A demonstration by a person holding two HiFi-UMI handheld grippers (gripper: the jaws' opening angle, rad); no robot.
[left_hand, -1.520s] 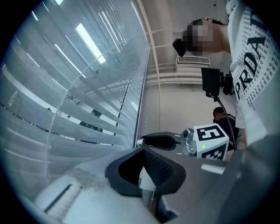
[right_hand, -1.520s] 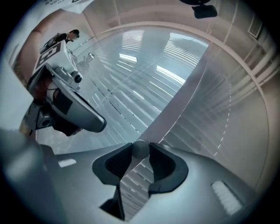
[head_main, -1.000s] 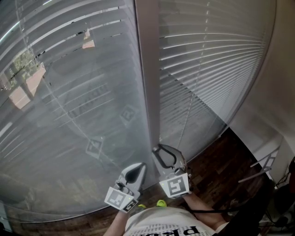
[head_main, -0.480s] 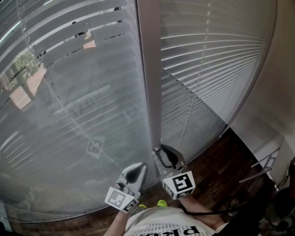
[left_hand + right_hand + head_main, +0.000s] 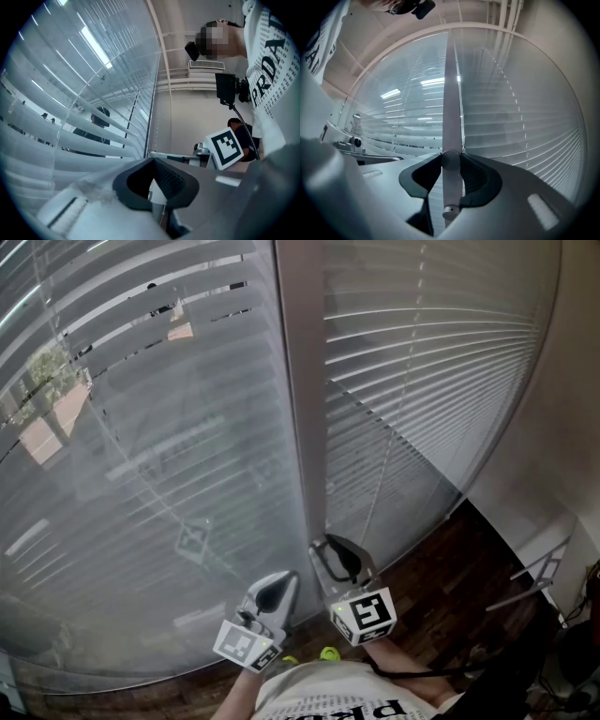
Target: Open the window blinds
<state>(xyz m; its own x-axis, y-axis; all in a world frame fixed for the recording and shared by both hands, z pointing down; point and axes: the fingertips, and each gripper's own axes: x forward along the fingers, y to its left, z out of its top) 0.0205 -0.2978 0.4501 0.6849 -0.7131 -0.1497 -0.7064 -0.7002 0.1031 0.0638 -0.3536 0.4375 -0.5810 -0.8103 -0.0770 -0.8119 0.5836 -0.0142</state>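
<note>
Two slatted blinds hang side by side, the left blind [image 5: 141, 427] and the right blind [image 5: 422, 381], with a grey window post [image 5: 300, 381] between them. My right gripper [image 5: 323, 545] is held level at the foot of the post. In the right gripper view it [image 5: 451, 159] is shut on the blind's grey tilt wand [image 5: 451, 117], whose capped end [image 5: 449, 212] hangs below the jaws. My left gripper [image 5: 286, 576] sits just left of it, close to the left blind. In the left gripper view its jaws [image 5: 153, 159] meet at the tips, with no thing clearly between them.
Dark wooden floor [image 5: 450, 587] runs along the foot of the blinds. A pale wall [image 5: 562, 427] closes the right side, with a metal frame [image 5: 539, 573] at its foot. Outdoors shows through gaps in the left blind's upper slats [image 5: 56, 381].
My right gripper has rolled about the wand, its marker cube turning. The left blind's upper slats have tilted, showing more of the outdoors. My left gripper has stayed put.
</note>
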